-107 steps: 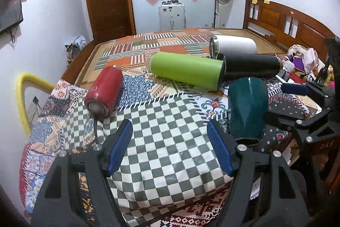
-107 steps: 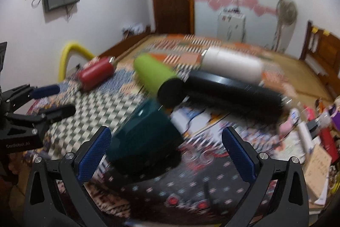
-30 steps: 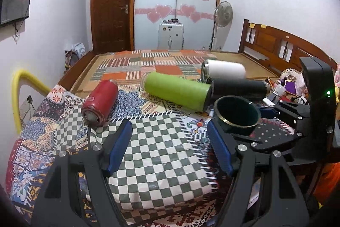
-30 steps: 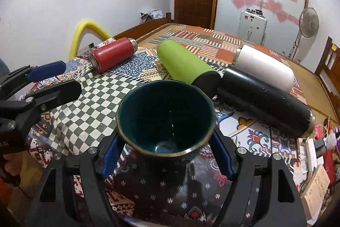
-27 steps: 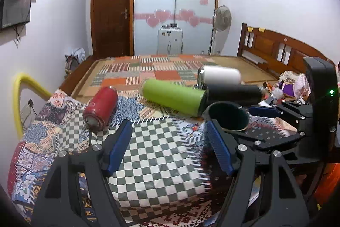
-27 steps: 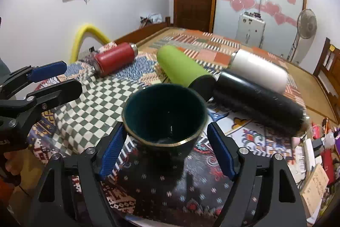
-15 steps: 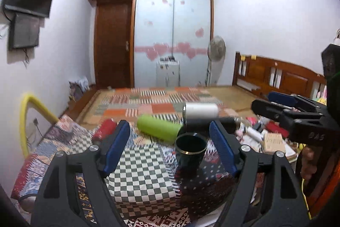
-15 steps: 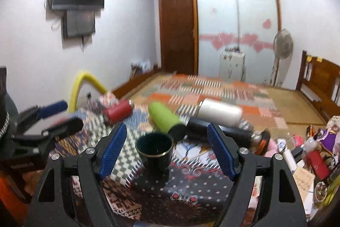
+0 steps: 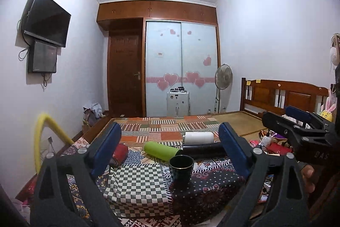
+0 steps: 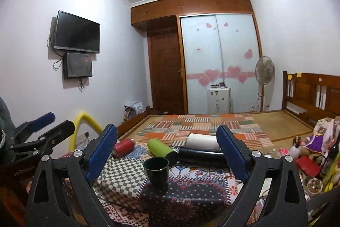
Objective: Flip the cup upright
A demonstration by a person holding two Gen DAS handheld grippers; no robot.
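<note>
Cup (image 9: pixel 181 167), dark green, glazed, gold-rimmed, upright and mouth-up on the cloth-covered bench (image 9: pixel 136 186), near the seam between checked and dark floral cloths; task judged done.

Likely rigid ceramic, moderately heavy, smooth and slippery, breakable if dropped; best gripped across the side wall at mid-height, pads square to the taper, not on the thin rim. Left hand-held gripper (image 9: pixel 170 154) and right hand-held gripper (image 10: pixel 166 153) both spread wide, empty, well back from the cup. Soft, layered, wrinkled cloth underneath: uneven footing, some tipping risk. Just behind the cup, lying on their sides: lime-green cylindrical flask (image 9: pixel 161 149), black flask (image 9: pixel 201 150), white flask (image 9: pixel 198 137), red metal bottle (image 9: pixel 119 154). Beyond: patchwork-covered bed (image 9: pixel 170 127), wooden headboard (image 9: pixel 282 97), standing fan (image 9: pixel 223 78), heart-decorated sliding wardrobe doors (image 9: pixel 180 69), wall-mounted television (image 9: pixel 46 18).
</note>
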